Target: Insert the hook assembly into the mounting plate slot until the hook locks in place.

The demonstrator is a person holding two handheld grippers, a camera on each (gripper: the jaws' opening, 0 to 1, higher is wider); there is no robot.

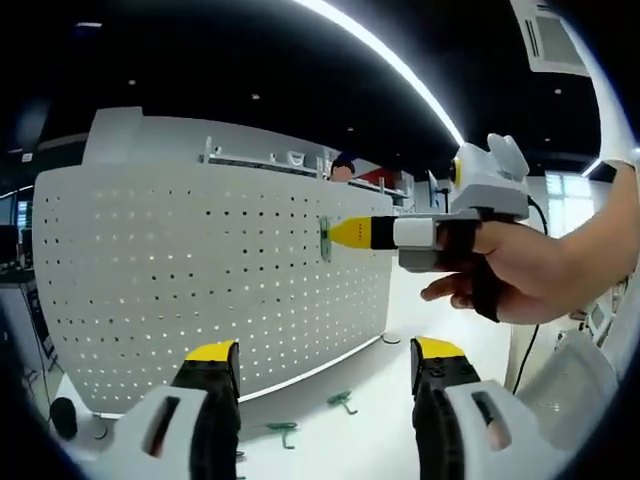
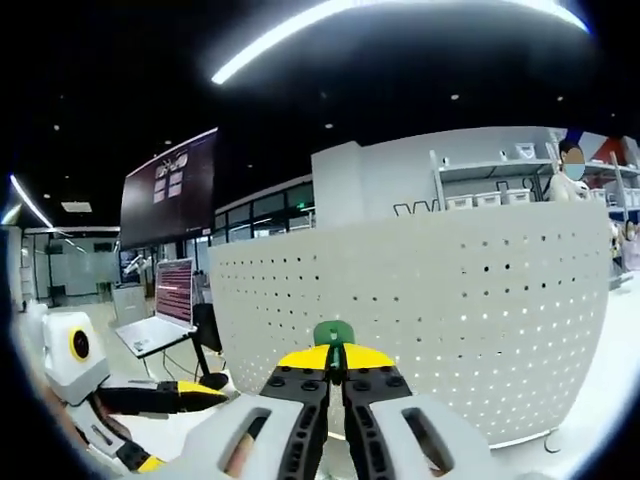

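The small green plastic hook assembly sits right against the face of the white perforated metal mounting plate, pinched at the yellow tips of the right gripper, which reaches in from the right side of the left gripper view. In the right gripper view the same green hook pokes up between the yellow-tipped black jaws of the right gripper, and those jaws are closed tight on it, with the pegboard just ahead. A person's hand wraps the right gripper's handle in the left gripper view.

The left gripper hangs back from the plate, its two yellow-capped jaws spread wide apart with nothing between them. It also shows at the lower left of the right gripper view, lying low beside the plate.

On the white tabletop below the plate lie two more green hooks, one near the plate's lower edge and another closer to the left gripper's jaws.

Further out, an open laptop with a lit screen sits on a stand to the left of the plate, a large dark wall display hangs above it, and white shelving with bins stands behind the plate. Long ceiling light strips cross overhead.
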